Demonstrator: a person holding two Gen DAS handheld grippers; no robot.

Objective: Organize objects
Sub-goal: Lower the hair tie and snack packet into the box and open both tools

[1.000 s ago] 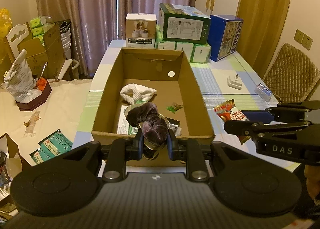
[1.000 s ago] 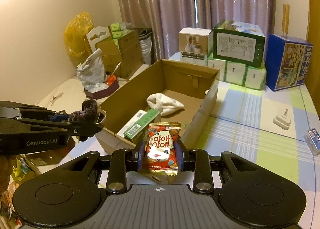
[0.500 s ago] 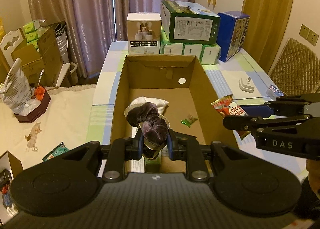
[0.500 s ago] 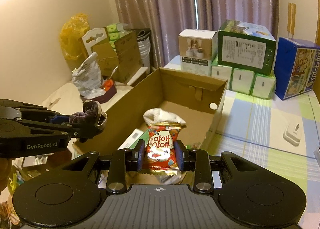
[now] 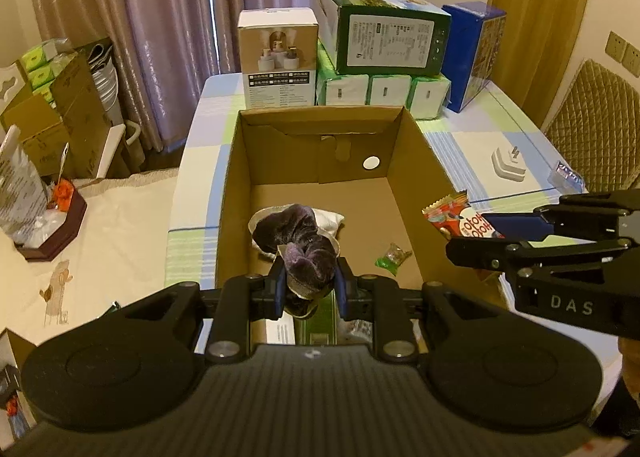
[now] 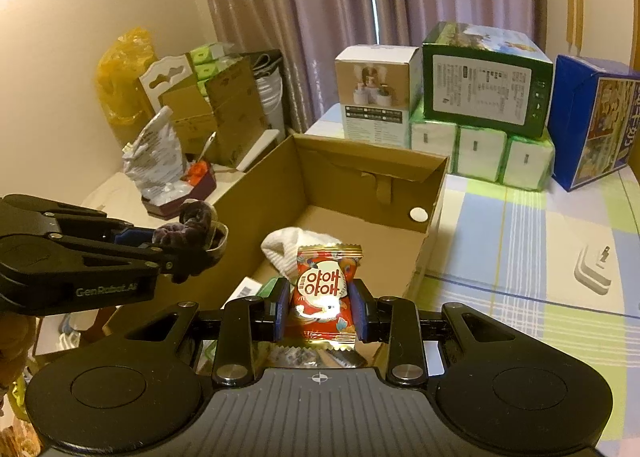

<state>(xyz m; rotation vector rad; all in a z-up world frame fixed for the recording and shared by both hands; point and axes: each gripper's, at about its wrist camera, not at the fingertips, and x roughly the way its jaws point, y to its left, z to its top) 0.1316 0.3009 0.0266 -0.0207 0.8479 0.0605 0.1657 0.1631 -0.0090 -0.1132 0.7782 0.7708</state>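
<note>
Left wrist view: both hand-held grippers level over cardboard box [image 5: 420, 161], left [image 5: 309, 289] clamping purple scrunchie [image 5: 304, 253], right [image 6: 320, 307] snack packet [image 6: 323, 289].

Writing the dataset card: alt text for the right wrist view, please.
Right gripper holds a red snack packet in its jaws over an open cardboard box on a checked tablecloth. At left, the left gripper clamps a dark purple cloth item; a white cloth lies in the box.

- The left gripper [image 5: 309, 289] is reaching forward, roughly level, its blue-padded fingers [image 5: 279, 290] pressing in on a dark bundle.
- The right gripper [image 6: 320, 309] is pointing forward beside it, its fingers [image 6: 281, 309] pinching a red packet upright between them.
</note>
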